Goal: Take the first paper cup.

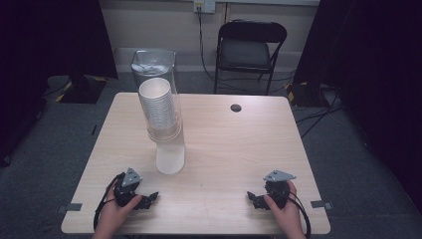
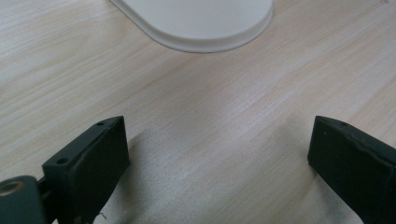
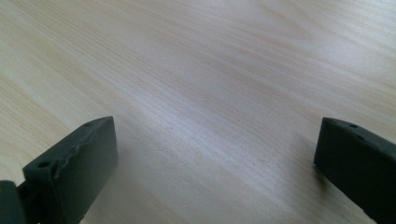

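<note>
A plain lab or test room set up for recording. A bare light-wood table (image 1: 234,149) stands on grey carpet (image 1: 54,144), ringed by black curtains (image 1: 378,59) on both sides. Behind it sit a black folding chair (image 1: 250,50), a clear waste bin (image 1: 153,63), and loose cables (image 1: 318,112) trailing across the floor from a wall socket (image 1: 204,6).

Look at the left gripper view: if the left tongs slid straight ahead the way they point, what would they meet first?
Probably the white base of the cup dispenser; bare table lies between it and the open left tongs.
</note>
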Available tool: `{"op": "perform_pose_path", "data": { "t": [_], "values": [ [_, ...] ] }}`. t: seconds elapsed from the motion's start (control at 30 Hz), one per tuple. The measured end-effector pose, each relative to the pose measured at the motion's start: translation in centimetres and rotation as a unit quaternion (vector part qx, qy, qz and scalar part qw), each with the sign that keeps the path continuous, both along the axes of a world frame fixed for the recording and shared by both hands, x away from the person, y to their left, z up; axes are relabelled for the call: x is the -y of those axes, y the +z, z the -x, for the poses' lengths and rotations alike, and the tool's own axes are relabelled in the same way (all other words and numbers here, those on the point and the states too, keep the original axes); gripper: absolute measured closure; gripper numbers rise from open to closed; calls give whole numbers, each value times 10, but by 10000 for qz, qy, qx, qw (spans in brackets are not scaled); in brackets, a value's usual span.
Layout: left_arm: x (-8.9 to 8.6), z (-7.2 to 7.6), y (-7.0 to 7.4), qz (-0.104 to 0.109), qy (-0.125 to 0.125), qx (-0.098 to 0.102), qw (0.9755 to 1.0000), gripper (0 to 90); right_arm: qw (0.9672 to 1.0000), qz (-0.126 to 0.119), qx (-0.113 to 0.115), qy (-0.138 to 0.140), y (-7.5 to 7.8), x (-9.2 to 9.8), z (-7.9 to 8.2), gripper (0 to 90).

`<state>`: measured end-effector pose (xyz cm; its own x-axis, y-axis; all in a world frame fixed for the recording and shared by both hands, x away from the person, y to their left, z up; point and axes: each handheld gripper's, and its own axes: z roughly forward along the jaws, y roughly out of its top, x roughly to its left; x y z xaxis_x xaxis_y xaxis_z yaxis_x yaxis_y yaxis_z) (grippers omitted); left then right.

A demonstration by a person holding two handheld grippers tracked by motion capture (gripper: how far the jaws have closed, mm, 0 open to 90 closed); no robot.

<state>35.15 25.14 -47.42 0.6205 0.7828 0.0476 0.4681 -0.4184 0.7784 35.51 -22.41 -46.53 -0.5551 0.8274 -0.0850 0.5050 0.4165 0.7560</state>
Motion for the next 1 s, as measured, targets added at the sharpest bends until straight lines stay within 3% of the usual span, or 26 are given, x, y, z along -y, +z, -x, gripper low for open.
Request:
{"op": "perform_pose_path", "data": {
  "t": [0.3, 0.33, 0.4, 0.43, 0.47, 0.7, 1.0],
  "values": [
    [5, 0, 0, 13, 181, -26, 9998, 19, 10000, -9, 8, 10, 0, 0, 0, 0],
    [5, -1, 1, 68, 214, -14, 9997, 32, 10000, -6, 14, 15, 0, 0, 0, 0],
    [3, -2, 4, 284, 366, -18, 9989, 196, 10000, -10, 2, 0, 0, 0, 0, 0],
    [3, -2, 4, 284, 366, -18, 9989, 213, 10000, -10, 2, 0, 0, 0, 0, 0],
    [1, -4, 6, 512, 535, -189, 9971, 172, 10000, -9, 1, -4, 0, 0, 0, 0],
    [-1, -10, 16, 675, 583, -56, 9960, 184, 10000, 7, 26, 8, 0, 0, 0, 0],
    [8, -19, 36, 619, 477, 207, 9967, 183, 9999, -19, 14, -98, 0, 0, 2, 0]
  ]
}}
